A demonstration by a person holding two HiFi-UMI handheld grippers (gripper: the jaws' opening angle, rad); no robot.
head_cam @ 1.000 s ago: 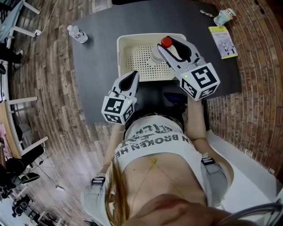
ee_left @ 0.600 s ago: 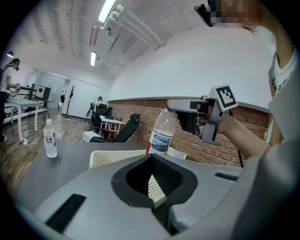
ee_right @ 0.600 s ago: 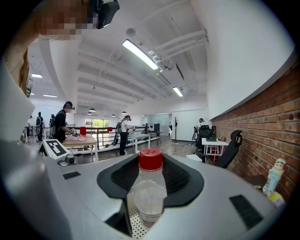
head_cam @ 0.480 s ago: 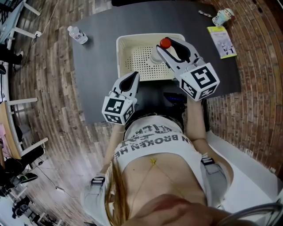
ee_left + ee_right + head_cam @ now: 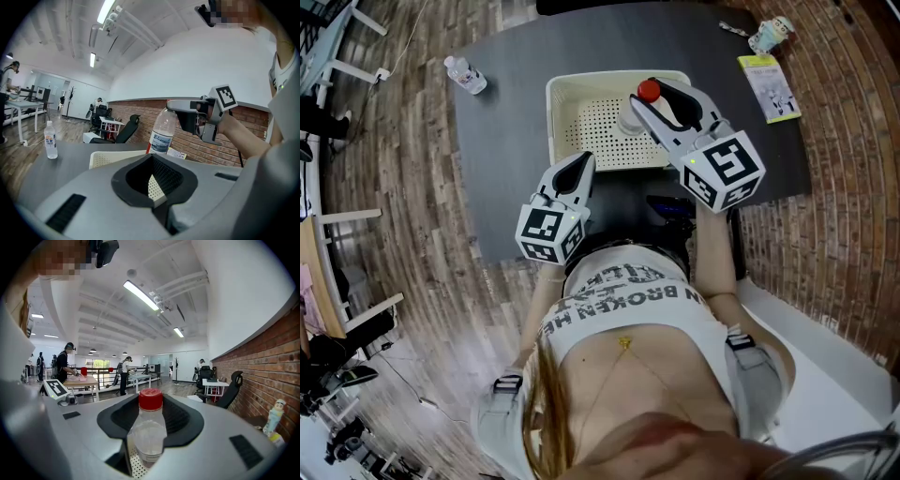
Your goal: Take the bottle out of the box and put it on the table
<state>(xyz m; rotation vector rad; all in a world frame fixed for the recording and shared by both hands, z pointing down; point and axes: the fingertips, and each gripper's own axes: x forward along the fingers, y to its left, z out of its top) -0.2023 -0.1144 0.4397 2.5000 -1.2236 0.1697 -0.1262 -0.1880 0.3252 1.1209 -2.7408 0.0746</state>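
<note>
A clear water bottle with a red cap stands upright over the right part of the white perforated box. My right gripper is shut on its upper body, just under the cap. In the right gripper view the bottle fills the gap between the dark pads. The left gripper view shows the bottle with its blue label above the box rim; its base is hidden. My left gripper hangs at the box's near left corner with its fingers drawn together to a point and nothing in them.
The box sits on a dark grey table. A second small bottle stands at the table's far left corner. A yellow leaflet and a small figurine lie at the far right. A brick wall runs along the right.
</note>
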